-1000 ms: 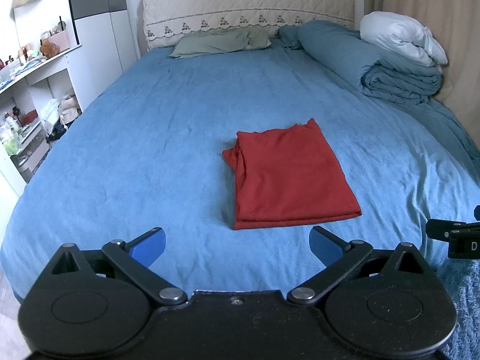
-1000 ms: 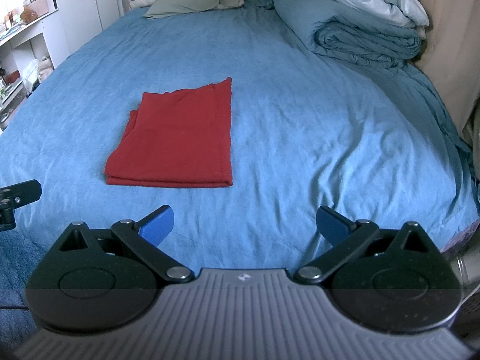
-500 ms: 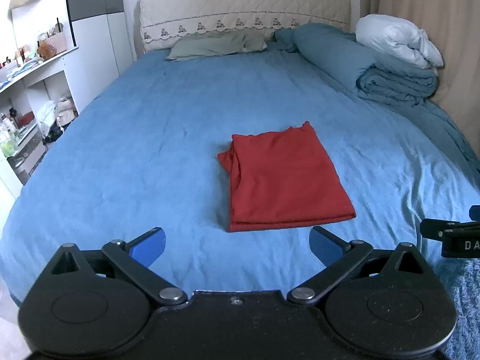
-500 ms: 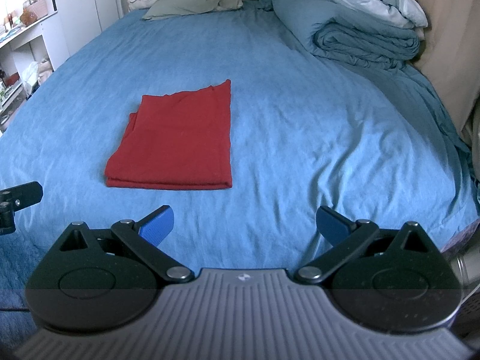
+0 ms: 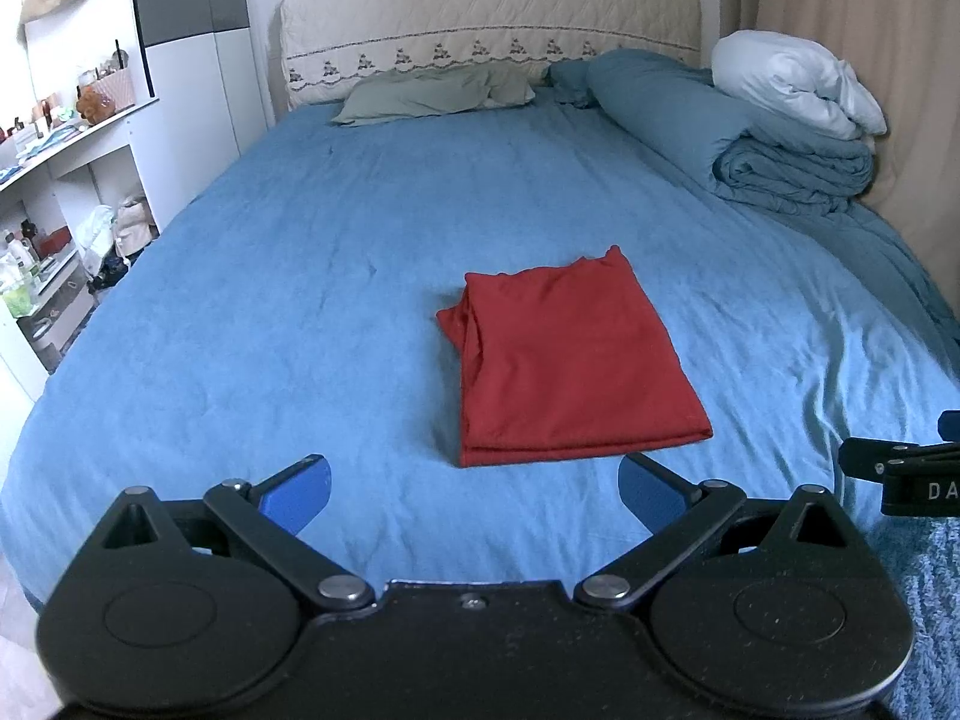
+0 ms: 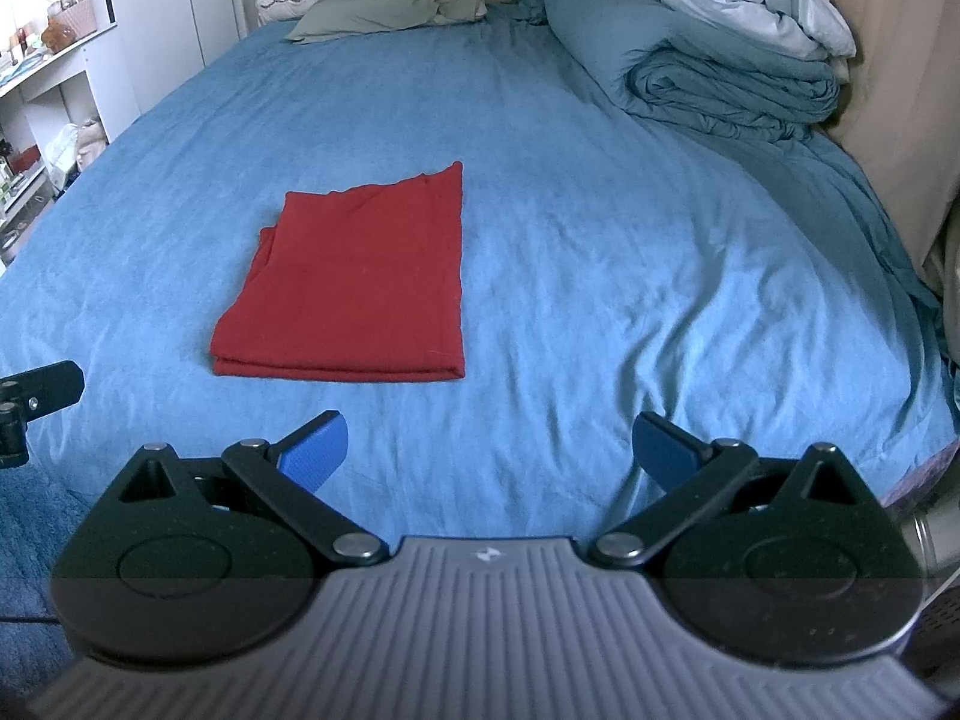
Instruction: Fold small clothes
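Red cloth (image 5: 570, 360) lay folded on the bed (image 5: 270, 300); my left hand-held gripper (image 5: 474, 489) and right hand-held gripper (image 6: 489, 447) stood apart, empty. Soft, light: I judged its near edge the best hold.

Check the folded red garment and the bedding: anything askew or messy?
Mostly tidy. The folded red cloth garment lies flat on the blue bed sheet, but its left edge bunches out past the rectangle, so the layers are not flush there. Both tools are open and clear of it.
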`<state>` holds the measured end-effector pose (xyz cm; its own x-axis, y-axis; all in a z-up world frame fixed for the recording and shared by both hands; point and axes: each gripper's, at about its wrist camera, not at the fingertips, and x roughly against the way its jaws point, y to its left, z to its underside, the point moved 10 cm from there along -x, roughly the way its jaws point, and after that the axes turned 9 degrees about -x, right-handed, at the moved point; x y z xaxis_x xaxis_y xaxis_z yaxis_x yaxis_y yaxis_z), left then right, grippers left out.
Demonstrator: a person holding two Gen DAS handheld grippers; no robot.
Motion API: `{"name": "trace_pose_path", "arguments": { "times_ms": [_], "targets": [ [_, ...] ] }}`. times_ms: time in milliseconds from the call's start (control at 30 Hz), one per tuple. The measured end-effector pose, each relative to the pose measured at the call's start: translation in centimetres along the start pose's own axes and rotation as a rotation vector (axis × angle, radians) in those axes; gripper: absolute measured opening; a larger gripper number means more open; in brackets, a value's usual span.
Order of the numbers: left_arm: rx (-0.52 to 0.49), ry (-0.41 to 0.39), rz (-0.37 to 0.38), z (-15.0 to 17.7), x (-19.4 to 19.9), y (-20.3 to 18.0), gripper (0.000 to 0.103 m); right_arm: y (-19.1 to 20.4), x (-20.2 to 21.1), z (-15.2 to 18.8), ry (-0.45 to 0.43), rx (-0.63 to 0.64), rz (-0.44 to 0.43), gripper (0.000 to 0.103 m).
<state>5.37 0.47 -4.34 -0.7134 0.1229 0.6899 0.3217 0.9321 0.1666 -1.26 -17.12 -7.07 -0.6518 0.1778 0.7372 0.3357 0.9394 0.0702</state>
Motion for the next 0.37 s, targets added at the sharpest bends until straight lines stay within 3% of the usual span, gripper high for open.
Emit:
{"name": "trace_pose_path", "arguments": {
  "times_ms": [367],
  "targets": [
    [0.017,-0.017,-0.002,-0.04,0.28,0.0,0.103,-0.04,0.01,-0.05,-0.003,-0.006,0.002,0.103]
  ]
}}
